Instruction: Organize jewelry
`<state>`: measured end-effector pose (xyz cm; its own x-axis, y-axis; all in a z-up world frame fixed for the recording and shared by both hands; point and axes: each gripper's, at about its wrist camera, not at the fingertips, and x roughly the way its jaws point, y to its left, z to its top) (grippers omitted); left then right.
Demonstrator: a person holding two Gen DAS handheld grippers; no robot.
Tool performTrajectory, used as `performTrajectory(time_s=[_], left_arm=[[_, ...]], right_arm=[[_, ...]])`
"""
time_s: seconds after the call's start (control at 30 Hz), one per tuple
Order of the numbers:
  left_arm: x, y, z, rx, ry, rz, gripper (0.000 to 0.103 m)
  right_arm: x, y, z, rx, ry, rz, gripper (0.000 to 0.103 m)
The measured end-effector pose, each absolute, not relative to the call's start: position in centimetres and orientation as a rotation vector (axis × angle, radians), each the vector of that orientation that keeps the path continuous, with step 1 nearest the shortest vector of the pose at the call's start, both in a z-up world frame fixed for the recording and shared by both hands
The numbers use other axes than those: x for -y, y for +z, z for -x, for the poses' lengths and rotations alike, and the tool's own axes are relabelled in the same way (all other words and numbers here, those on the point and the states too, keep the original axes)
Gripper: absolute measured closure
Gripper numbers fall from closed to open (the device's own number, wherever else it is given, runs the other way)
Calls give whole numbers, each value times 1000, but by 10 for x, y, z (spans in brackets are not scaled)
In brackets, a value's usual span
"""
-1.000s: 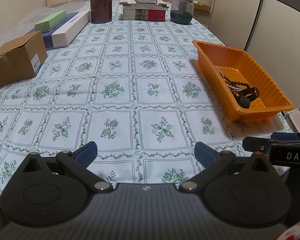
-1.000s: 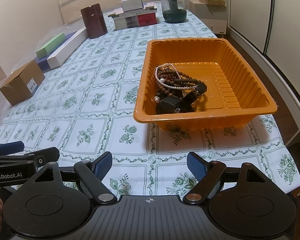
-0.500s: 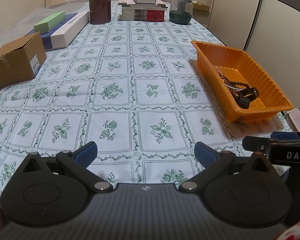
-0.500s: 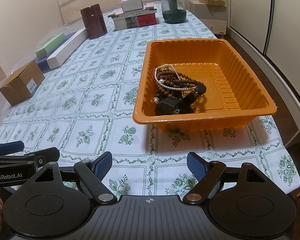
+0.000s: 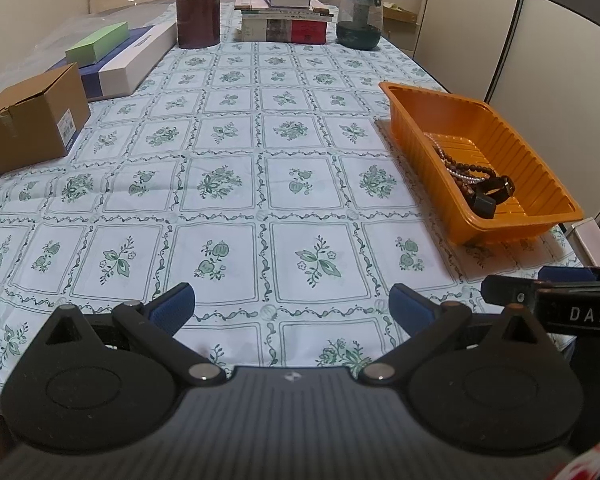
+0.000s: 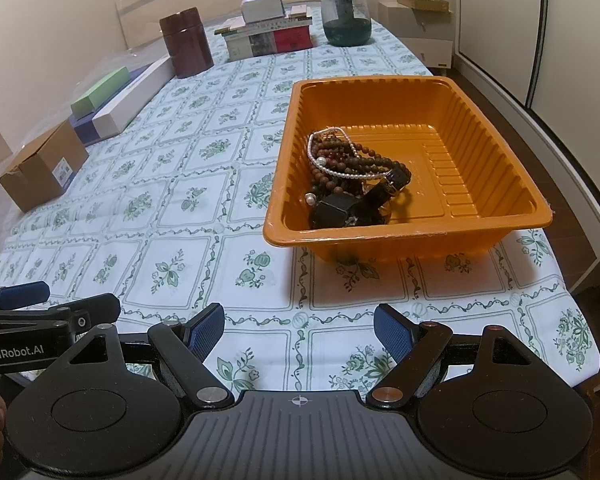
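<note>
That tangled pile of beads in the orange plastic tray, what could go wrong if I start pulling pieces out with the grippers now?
1. The brown wooden bead strands, the white pearl string and the black strap piece lie intertwined, so lifting one will likely drag the others along.
2. The orange plastic tray looks light and sits near the edge of the floral tablecloth; a snagged pull could slide or tip it.
3. The open right gripper may struggle to pinch the thin pearl string alone.

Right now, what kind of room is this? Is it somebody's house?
Probably a home, maybe a dining room. A long table wears a floral tablecloth. An orange plastic tray holds a heap of bead bracelets, and a stack of books and a cardboard box sit around.
</note>
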<state>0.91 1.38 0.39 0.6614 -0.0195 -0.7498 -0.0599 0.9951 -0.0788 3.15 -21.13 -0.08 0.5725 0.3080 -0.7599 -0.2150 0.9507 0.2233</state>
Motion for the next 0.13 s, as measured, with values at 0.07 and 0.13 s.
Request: performTrajectory(time_s=[0.07, 0.13], left_arm=[[-18, 4, -5, -825, 22, 117, 0], [-19, 6, -4, -809, 25, 117, 0]], right_arm=[[212, -1, -32, -912, 308, -110, 22], [211, -1, -31, -912, 306, -110, 22]])
